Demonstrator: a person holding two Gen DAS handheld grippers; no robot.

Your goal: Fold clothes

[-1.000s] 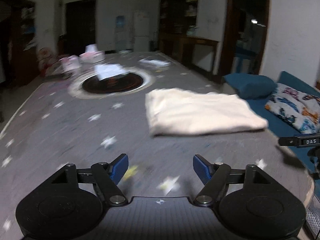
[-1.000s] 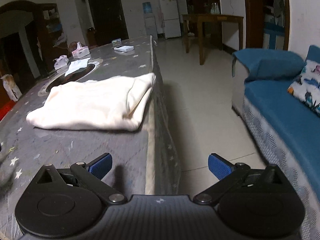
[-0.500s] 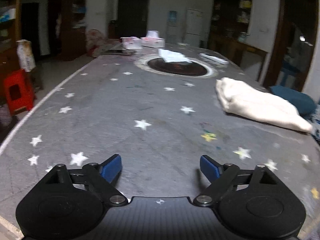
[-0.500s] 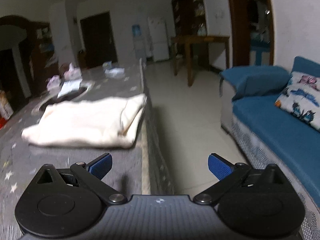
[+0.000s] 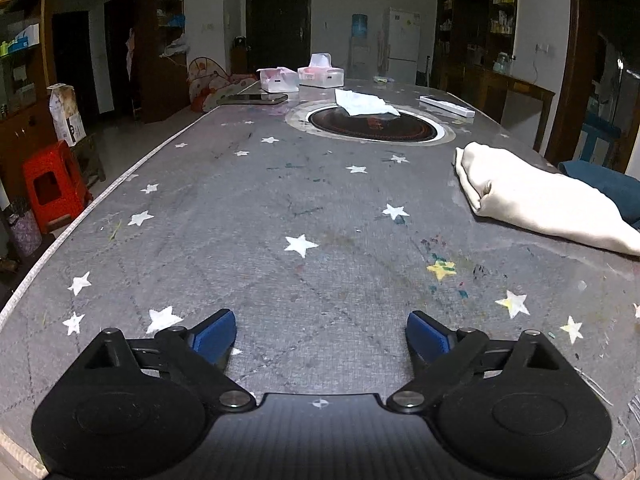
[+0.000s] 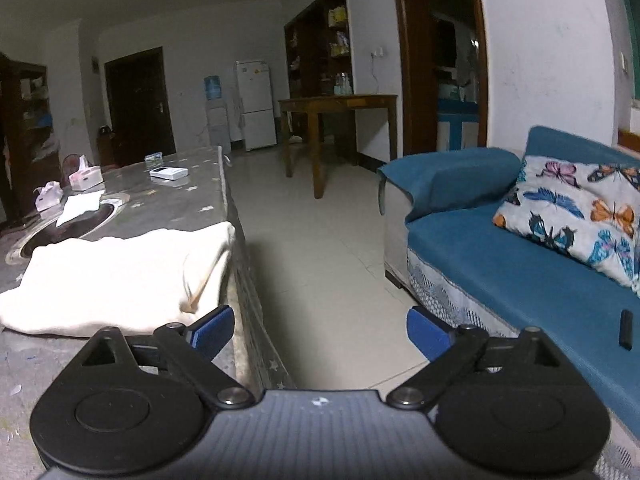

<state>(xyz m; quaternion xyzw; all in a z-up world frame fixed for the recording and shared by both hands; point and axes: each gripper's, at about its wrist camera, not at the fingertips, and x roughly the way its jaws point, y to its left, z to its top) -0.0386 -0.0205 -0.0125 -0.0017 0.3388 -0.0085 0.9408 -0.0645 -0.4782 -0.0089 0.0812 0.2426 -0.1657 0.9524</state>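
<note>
Right wrist view shows the cream garment lying folded flat at the table edge, both my grippers' jaws spread wide and empty, so I judge no fold is in hand.

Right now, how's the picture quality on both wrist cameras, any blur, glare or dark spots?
Left wrist view: sharp, dim room, fisheye bends the table edge. Right wrist view: folded cream garment glares slightly overexposed, and dark vignette fills the upper corners.
</note>
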